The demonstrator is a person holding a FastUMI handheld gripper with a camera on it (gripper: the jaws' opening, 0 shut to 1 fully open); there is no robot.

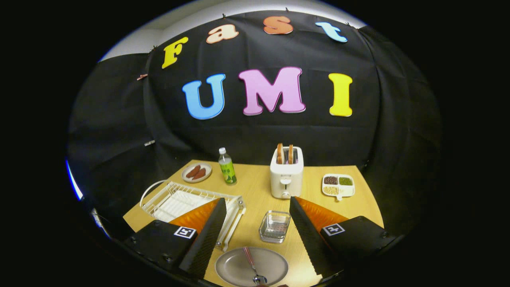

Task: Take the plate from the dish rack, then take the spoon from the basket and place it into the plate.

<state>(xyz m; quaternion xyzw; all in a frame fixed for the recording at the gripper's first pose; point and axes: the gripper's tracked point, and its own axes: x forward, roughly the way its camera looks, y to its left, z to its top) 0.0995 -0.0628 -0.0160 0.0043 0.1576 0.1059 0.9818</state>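
Between the spread tool (255, 223) fingers, metal spoon (252, 265) on round plate (235, 268).

We are seeing the hand-held gripper (255, 205) hiding the dish rack's (187, 199) near corner, while the spoon's (252, 265) bowl is slipping past the plate's (252, 267) cut-off edge.

The gripper (257, 207) hangs with its 2 fingers spread wide apart, clamping nothing. One finger (207, 235) slants toward 1 o'clock, the other toward 11 o'clock, tips level with each other.
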